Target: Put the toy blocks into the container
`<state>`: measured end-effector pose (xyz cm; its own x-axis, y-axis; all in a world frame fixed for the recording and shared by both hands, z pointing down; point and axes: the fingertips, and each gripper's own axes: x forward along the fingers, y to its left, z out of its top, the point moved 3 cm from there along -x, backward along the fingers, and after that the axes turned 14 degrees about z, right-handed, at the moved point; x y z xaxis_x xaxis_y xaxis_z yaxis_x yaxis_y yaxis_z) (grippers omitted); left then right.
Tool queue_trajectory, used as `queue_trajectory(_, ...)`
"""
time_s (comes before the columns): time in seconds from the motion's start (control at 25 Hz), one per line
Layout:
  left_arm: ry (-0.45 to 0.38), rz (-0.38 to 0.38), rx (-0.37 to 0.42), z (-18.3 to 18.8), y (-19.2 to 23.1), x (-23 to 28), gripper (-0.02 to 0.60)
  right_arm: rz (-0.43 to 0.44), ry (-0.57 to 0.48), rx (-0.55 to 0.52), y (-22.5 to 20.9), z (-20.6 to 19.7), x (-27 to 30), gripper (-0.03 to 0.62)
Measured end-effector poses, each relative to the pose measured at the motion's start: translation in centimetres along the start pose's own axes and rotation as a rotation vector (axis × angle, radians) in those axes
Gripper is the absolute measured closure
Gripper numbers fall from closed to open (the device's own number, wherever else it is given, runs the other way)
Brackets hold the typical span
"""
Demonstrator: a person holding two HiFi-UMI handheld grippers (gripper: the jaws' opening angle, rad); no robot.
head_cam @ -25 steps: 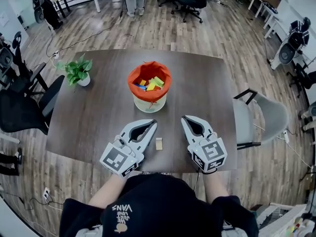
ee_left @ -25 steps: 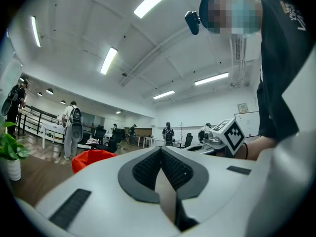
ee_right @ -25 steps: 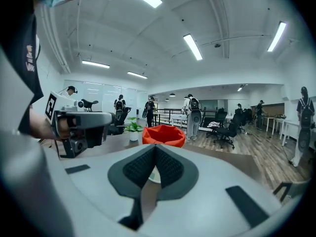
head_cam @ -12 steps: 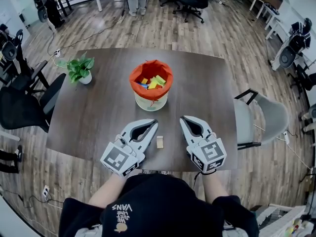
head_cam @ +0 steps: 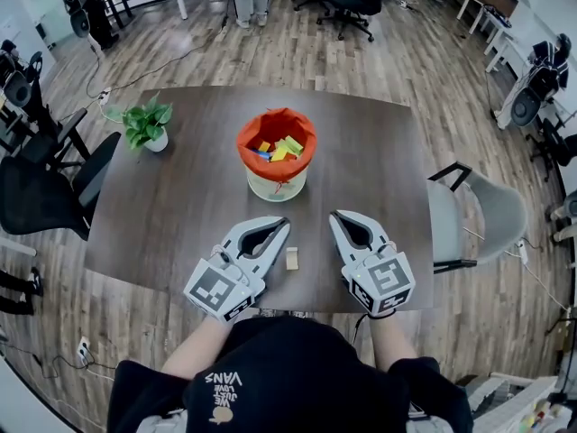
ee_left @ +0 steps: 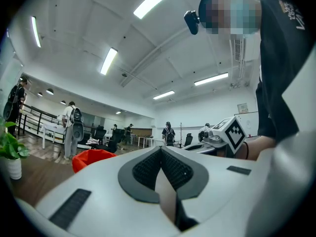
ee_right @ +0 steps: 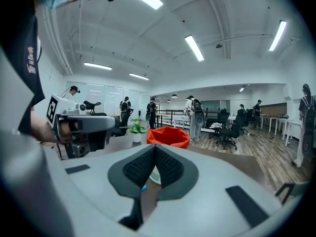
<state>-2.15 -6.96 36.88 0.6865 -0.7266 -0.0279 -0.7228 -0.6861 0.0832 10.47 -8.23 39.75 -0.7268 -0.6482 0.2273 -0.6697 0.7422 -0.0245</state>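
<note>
Head view looks down on a dark brown wooden table (head_cam: 171, 215), where a small pale wooden toy block (head_cam: 291, 259) lies on the person's side of the clear plastic container lined with an orange bag (head_cam: 275, 186), well apart from it and near the table's front edge. Inside the container sit colourful toy blocks (head_cam: 278, 150) in yellow, green, blue and red. The left gripper (head_cam: 280, 225) and the right gripper (head_cam: 337, 216), both grey with marker cubes, rest nearer the person than the container, one on each side of the pale block and touching neither it nor each other. Each gripper's own view shows its jaws pressed together with nothing between them. The pale block is probably light, stiff and sturdy, with smooth faces that could slip, so a square pinch across its two narrower flat sides looks best. Nothing stands between the block and the container. The bag's soft rim may give if bumped, so a drop from above seems safer. A small green potted plant in a white pot (head_cam: 144, 126) stands left of the container, well apart, and a grey chair (head_cam: 491, 210) waits off to the container's right, beyond the table.
</note>
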Motion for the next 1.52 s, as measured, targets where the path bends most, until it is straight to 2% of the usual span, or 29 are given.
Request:
queue_trajectory(0.8,0.027,0.001,0.009,-0.9,-0.3,0.3,0.571,0.005,-0.010,-0.006,0.3,0.3,-0.1,0.576)
queue_trajectory(1.16,0.077,-0.026,0.011,-2.8,-0.8,1.0,0.571,-0.007,-0.017,-0.008,0.5,0.5,-0.6,0.576)
queue_trajectory(1.52,0.123,-0.070,0.015,-4.8,-2.0,2.5,0.571,-0.057,-0.006,0.008,0.1,-0.2,-2.4,0.576)
